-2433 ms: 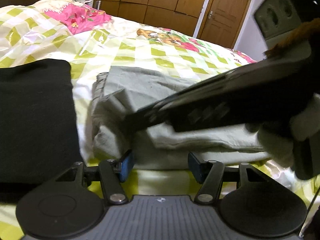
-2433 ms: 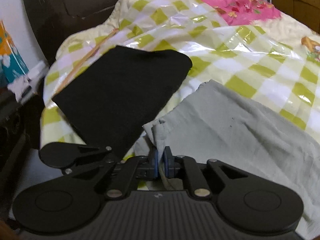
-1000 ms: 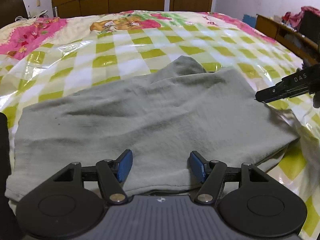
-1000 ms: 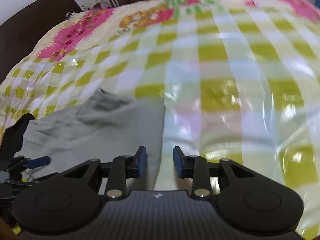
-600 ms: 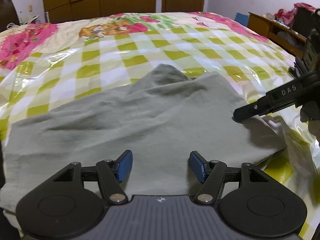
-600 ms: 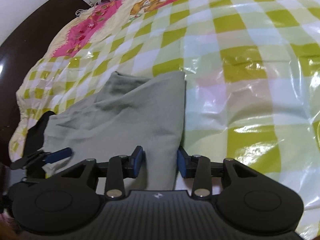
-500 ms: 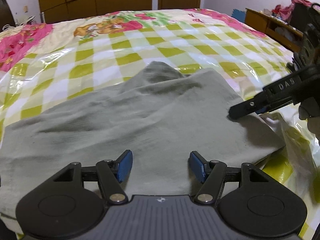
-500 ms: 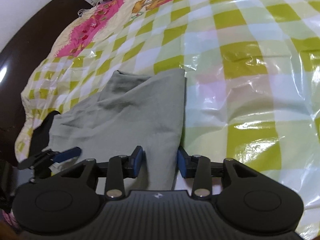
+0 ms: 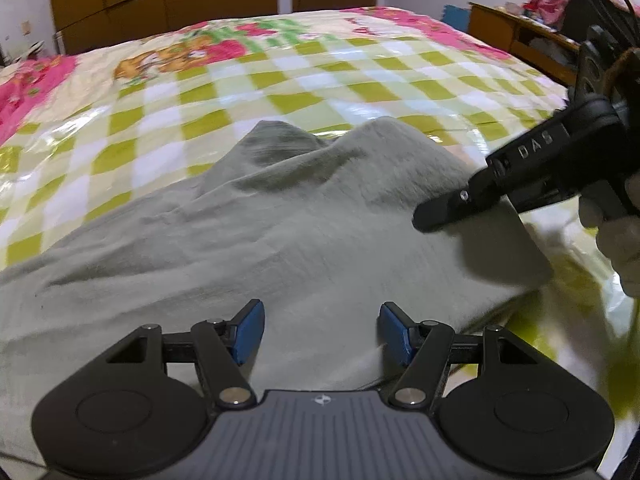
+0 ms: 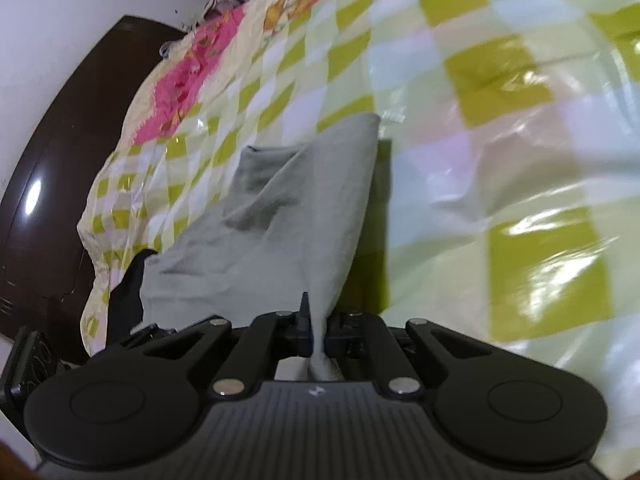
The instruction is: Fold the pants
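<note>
The grey pants [image 9: 288, 236] lie spread across the near part of the bed [image 9: 304, 68], on a glossy cover checked in green and white with pink flowered patches toward the far side. In the right wrist view the right gripper [image 10: 316, 332] is clenched on the pants' edge: its jaws have just been closing, and a pinched fold of grey cloth now stands between the two pads and runs up and away from them toward the middle of the bed. From that pinch the cloth is drawn taut into a ridge, its right-hand border standing clear of the cover and throwing a dark shadow on the checks beside it. In the left wrist view the same gripper comes in from the right edge of the bed, its black fingers [image 9: 444, 212] pressed against the right end of the pants, with a pale gloved hand [image 9: 616, 248] behind it. The left gripper [image 9: 320, 330] is released, its blue pads well apart, hovering over the near edge of the pants with grey cloth showing in the gap between them but not touched by either pad. A dark garment [image 10: 128, 292] lies just beside the pants' left end, near the bed's left edge. Wooden wardrobe doors [image 9: 168, 0] stand beyond the far edge of the bed.
</note>
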The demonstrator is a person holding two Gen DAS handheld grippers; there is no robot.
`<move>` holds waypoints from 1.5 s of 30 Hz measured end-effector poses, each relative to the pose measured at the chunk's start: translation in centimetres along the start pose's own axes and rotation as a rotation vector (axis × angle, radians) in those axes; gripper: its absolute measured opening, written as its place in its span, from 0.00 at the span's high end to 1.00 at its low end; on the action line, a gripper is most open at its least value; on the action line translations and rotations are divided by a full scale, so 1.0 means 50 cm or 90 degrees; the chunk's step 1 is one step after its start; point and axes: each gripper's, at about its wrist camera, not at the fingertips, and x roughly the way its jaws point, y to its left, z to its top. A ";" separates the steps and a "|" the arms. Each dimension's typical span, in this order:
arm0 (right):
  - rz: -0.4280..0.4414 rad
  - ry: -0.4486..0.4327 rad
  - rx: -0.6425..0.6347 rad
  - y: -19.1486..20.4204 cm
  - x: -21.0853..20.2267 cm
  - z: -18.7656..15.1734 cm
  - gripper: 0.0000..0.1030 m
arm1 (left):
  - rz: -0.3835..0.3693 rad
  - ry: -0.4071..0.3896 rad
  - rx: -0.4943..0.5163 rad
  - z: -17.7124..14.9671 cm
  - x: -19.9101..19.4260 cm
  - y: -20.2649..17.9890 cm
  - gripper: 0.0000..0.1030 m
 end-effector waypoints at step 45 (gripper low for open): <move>-0.153 -0.098 -0.154 0.207 -0.142 0.011 0.95 | 0.002 -0.066 -0.022 -0.017 -0.020 0.000 0.28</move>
